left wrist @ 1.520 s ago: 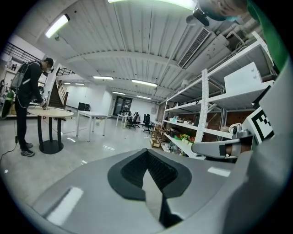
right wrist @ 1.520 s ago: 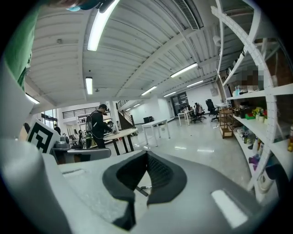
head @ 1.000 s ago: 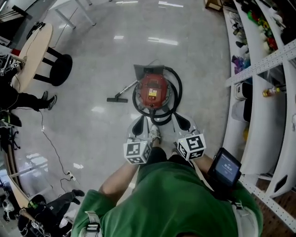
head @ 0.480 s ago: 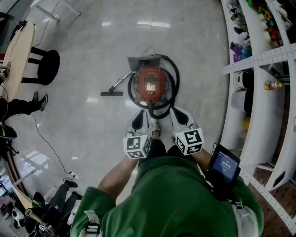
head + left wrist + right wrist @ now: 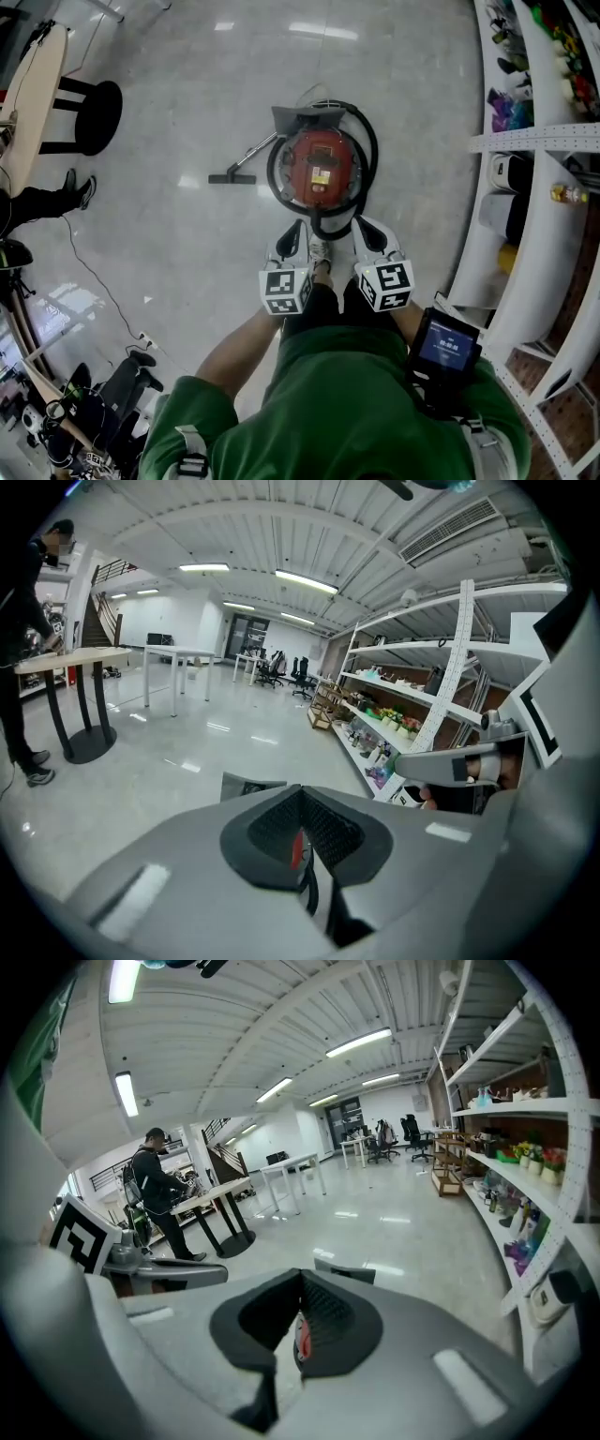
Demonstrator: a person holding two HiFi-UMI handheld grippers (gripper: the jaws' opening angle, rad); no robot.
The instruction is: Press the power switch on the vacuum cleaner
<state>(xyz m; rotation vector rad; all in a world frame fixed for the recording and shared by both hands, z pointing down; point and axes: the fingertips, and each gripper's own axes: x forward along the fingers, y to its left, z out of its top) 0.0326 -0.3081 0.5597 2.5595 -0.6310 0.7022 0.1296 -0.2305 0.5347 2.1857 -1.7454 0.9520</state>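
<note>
The red round vacuum cleaner [image 5: 322, 166] stands on the floor straight ahead, ringed by its black hose [image 5: 367, 164], with the floor nozzle [image 5: 231, 178] lying to its left. Both grippers hang side by side just short of its near edge. My left gripper [image 5: 289, 246] and my right gripper [image 5: 367, 240] each have their jaws together and hold nothing. In the left gripper view the shut gripper [image 5: 302, 791] fills the lower half, and a red sliver of the vacuum [image 5: 296, 847] shows through the slit. The right gripper view gives the same: shut gripper [image 5: 300, 1275], red sliver [image 5: 302, 1340].
White shelving [image 5: 525, 141] full of goods runs along the right. A black round stool base [image 5: 98, 117] and a wooden table [image 5: 33, 94] stand far left, with a person's feet [image 5: 80, 192] beside them. A thin cable [image 5: 94, 277] crosses the floor. My own shoe [image 5: 320, 251] lies between the grippers.
The vacuum has drawn closer as I stepped toward it. Both grippers have moved forward and now end right at its near edge. Their jaws look the same.
</note>
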